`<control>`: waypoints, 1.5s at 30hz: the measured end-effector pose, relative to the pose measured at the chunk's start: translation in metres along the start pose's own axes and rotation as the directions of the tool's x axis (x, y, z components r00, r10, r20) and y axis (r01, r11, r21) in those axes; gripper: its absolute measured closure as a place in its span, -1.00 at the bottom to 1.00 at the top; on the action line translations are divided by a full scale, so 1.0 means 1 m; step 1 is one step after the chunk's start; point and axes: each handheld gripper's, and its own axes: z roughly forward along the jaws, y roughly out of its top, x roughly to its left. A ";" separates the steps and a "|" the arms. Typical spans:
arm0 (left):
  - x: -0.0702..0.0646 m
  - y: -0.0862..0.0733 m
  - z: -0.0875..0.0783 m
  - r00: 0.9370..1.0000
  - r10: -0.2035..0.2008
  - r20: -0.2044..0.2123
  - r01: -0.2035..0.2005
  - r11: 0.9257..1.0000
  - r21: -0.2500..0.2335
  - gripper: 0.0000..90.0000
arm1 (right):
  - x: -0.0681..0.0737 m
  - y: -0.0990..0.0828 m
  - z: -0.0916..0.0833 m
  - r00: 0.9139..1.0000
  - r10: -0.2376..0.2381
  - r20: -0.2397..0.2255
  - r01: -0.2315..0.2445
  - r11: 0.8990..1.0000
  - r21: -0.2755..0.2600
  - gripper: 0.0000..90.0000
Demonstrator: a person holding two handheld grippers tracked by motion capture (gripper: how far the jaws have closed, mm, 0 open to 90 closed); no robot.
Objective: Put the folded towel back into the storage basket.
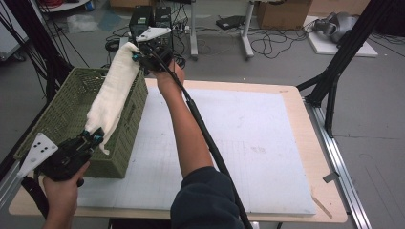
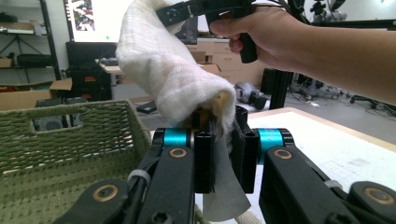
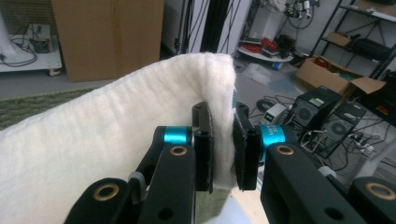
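A white cloth (image 1: 114, 90) hangs stretched lengthwise between the two grippers above a green woven basket (image 1: 62, 114) at the table's left. My left gripper (image 1: 98, 137) is shut on the cloth's near end, over the basket's near right corner. My right gripper (image 1: 138, 55) is shut on the far end, held high above the basket's far right corner. In the left gripper view the cloth (image 2: 173, 79) runs from the left gripper (image 2: 224, 154) up to the other hand. In the right gripper view the cloth's folded edge (image 3: 116, 140) sits pinched in the right gripper (image 3: 223, 154).
A white mat (image 1: 239, 143) covers most of the wooden table (image 1: 305, 119). A black cable (image 1: 210, 143) trails from the right gripper along the forearm. Black frame legs (image 1: 334, 76) stand at the right; computers and cables lie on the floor beyond the table.
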 end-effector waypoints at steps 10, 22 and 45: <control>0.015 -0.004 -0.011 0.998 -0.031 -0.049 0.031 1.000 0.001 0.81 | 0.016 0.010 0.034 1.000 -0.009 -0.028 0.010 1.000 0.009 0.79; 0.022 -0.007 -0.014 0.996 -0.046 -0.077 0.048 0.999 0.017 0.81 | 0.025 0.007 0.058 0.999 0.004 -0.037 -0.003 1.000 0.031 0.79; 0.045 -0.011 -0.020 0.964 -0.089 -0.252 0.127 0.982 0.140 0.07 | 0.057 -0.006 0.112 0.995 0.002 0.096 -0.010 0.996 0.088 -0.09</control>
